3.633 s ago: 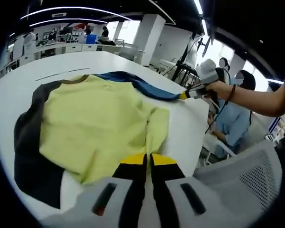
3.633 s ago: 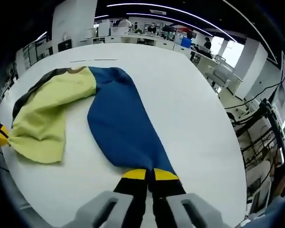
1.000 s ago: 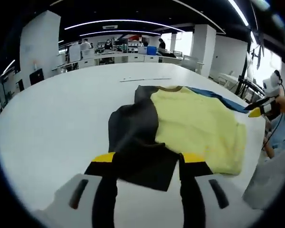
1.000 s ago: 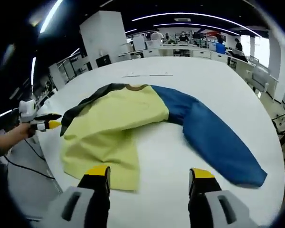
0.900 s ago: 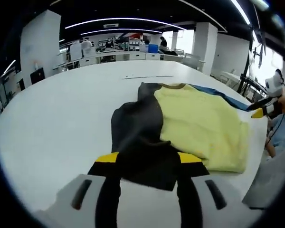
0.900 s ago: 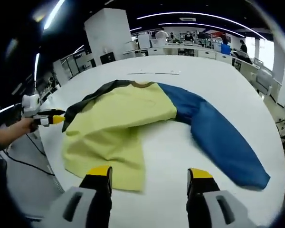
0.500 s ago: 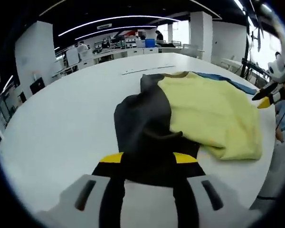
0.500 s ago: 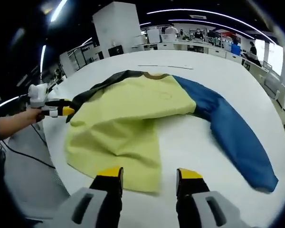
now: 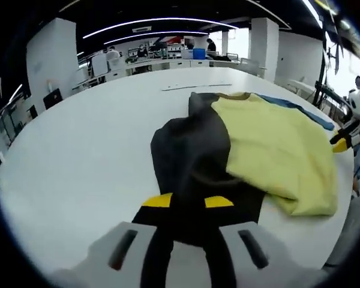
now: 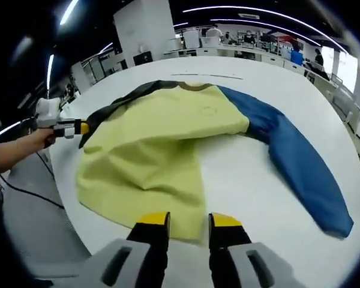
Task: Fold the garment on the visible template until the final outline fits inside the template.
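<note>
The garment lies flat on the white table (image 9: 78, 150). It has a yellow body (image 9: 276, 144), a black sleeve (image 9: 192, 150), a blue sleeve (image 9: 294, 107) and a brown collar (image 9: 231, 96). My left gripper (image 9: 188, 201) stands at the black sleeve's cuff, jaws narrowed with the cuff between them and a gap still showing. My right gripper (image 10: 189, 219) sits at the hem of the yellow body (image 10: 156, 150), jaws likewise narrowed but apart. The blue sleeve (image 10: 300, 162) stretches away to the right. A hand holds the left gripper (image 10: 63, 127) beside the black sleeve (image 10: 117, 108). The right gripper (image 9: 348, 139) shows at the edge.
Thin dark line marks (image 9: 195, 87) lie on the table beyond the collar. The table's rim (image 10: 60, 180) runs close to the garment's hem side. Desks and shelves (image 9: 168, 57) stand far behind. A person's forearm (image 10: 15, 153) reaches in from the left.
Both grippers have moved down onto the garment's edges and their jaws have narrowed from wide open, the left around the black cuff, the right around the yellow hem.
</note>
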{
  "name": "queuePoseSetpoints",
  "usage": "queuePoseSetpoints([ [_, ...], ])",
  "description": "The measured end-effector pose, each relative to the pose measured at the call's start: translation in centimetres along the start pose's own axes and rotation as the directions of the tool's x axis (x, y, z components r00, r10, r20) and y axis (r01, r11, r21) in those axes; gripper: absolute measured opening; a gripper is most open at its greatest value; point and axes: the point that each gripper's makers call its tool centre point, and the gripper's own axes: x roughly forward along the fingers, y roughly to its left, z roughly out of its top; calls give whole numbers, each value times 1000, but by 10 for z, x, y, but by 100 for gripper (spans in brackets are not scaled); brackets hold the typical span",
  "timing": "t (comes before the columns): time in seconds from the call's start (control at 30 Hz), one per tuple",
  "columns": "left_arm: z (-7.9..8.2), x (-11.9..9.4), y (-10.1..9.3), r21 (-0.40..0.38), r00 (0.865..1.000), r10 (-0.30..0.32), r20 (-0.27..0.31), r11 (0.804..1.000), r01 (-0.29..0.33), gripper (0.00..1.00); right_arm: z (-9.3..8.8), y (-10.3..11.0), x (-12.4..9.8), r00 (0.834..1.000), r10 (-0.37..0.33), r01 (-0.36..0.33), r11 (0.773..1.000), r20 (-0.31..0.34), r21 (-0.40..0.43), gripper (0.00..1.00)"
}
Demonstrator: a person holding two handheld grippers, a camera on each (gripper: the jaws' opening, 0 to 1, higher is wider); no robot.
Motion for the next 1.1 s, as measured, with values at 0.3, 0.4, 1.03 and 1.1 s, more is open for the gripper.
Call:
queuePoseSetpoints([
  [0.3, 14, 0, 4, -23, 1000, -11, 29, 1000, 12, 0, 1, -6, -2, 1000, -12, 12, 999, 12, 33, 12],
  [0.4, 28, -9, 14, -40, 998, 5, 63, 999, -2, 0, 0, -5, -2, 1000, -13, 12, 999, 16, 39, 9],
  [1.03, 80, -7, 82, -235, 974, 135, 180, 968, -91, 0, -2, -7, -2, 1000, -10, 9, 996, 8, 90, 1],
  [1.1, 77, -3, 90, -291, 976, 157, 151, 951, -108, 0, -3, -7, -2, 1000, -10, 10, 996, 8, 89, 0],
])
